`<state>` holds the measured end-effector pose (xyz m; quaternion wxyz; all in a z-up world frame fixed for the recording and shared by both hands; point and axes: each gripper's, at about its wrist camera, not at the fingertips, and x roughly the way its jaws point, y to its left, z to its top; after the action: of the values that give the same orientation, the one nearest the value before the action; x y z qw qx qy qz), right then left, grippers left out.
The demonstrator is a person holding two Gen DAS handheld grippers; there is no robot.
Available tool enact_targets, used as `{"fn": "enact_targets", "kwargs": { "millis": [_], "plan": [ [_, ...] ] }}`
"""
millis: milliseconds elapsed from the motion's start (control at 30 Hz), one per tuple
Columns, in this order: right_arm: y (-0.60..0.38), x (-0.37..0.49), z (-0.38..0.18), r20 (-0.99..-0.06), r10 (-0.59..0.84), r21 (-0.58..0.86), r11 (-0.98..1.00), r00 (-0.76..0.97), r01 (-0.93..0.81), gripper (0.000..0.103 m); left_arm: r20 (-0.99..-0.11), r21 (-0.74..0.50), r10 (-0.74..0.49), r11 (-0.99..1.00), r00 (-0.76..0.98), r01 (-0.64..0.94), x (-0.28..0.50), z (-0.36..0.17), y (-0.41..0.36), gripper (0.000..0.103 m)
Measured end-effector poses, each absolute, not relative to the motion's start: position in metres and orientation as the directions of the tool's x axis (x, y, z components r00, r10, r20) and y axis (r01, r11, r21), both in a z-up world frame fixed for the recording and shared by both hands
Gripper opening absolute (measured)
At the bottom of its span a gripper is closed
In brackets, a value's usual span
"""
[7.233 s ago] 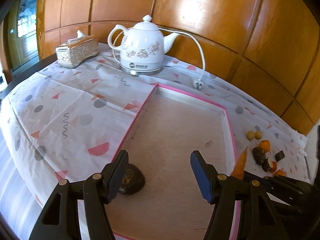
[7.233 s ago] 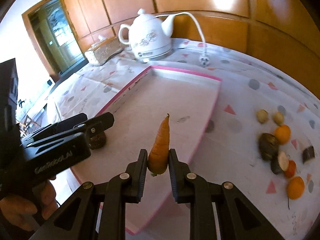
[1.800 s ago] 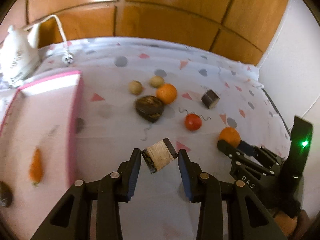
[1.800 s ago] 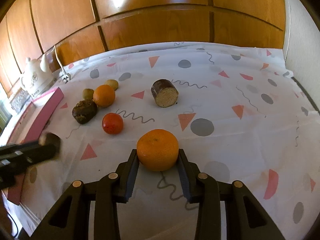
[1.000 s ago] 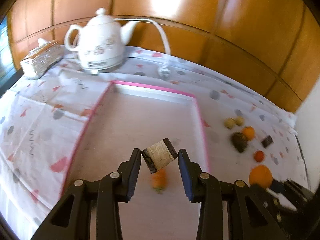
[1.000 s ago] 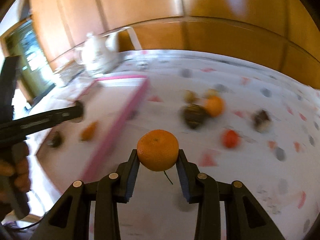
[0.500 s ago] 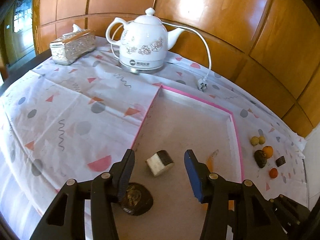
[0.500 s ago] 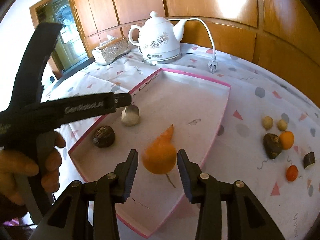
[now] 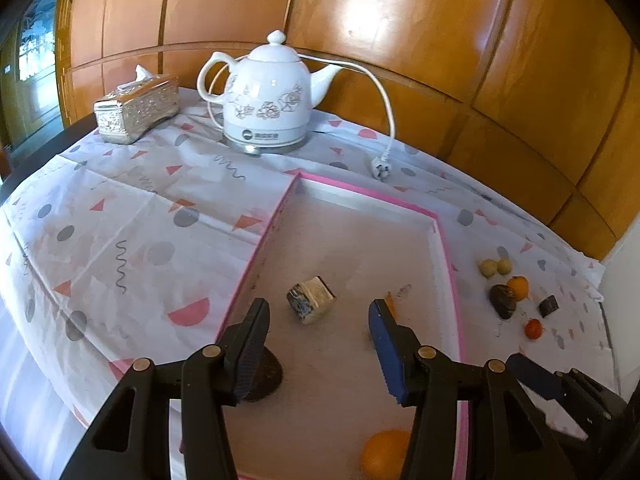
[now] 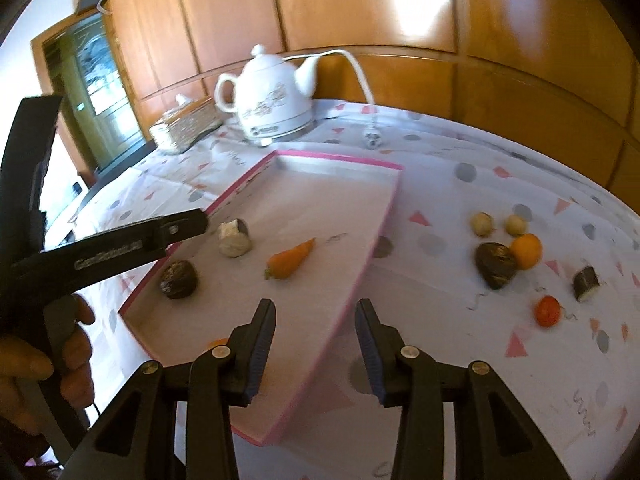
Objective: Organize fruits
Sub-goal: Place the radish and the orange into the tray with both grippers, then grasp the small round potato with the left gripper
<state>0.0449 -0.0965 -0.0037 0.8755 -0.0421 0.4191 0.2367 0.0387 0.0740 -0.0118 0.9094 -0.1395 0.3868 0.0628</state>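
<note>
The pink-rimmed tray [image 9: 439, 220] [image 10: 384, 216] holds a cut dark-skinned chunk [image 9: 311, 299] [image 10: 234, 237], a carrot [image 10: 290, 259], a dark round fruit [image 9: 262, 376] [image 10: 179, 279] and an orange [image 9: 385, 454], mostly hidden behind my right finger in the right wrist view. My left gripper [image 9: 318, 352] is open and empty above the tray's near end. My right gripper [image 10: 316, 346] is open and empty over the tray's near right edge. Loose fruits lie on the cloth: two pale round ones [image 10: 482, 223], an orange [image 10: 526, 251], a dark fruit [image 10: 496, 265], a small red one [image 10: 548, 310] and a dark chunk [image 10: 586, 282].
A white kettle [image 9: 267, 98] with its cord and plug [image 9: 380, 168] stands at the back, a silver tissue box [image 9: 136, 108] to its left. Wood panelling runs behind. The table edge drops off at the left.
Both grippers have opened wider and drawn back. The cut chunk lies in the tray, and the orange released by the right gripper now rests at the tray's near end.
</note>
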Motion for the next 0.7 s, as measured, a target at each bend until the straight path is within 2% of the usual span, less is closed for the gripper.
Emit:
{"fn": "enact_targets", "kwargs": {
  "millis": [700],
  "plan": [
    [-0.229,0.058,-0.023,-0.781,0.172,0.15,0.985,0.6,-0.087,0.042,-0.746,-0.18,-0.117,0.983,0.656,-0.03,0.053,-0.013,0.004,0.052]
  ]
}}
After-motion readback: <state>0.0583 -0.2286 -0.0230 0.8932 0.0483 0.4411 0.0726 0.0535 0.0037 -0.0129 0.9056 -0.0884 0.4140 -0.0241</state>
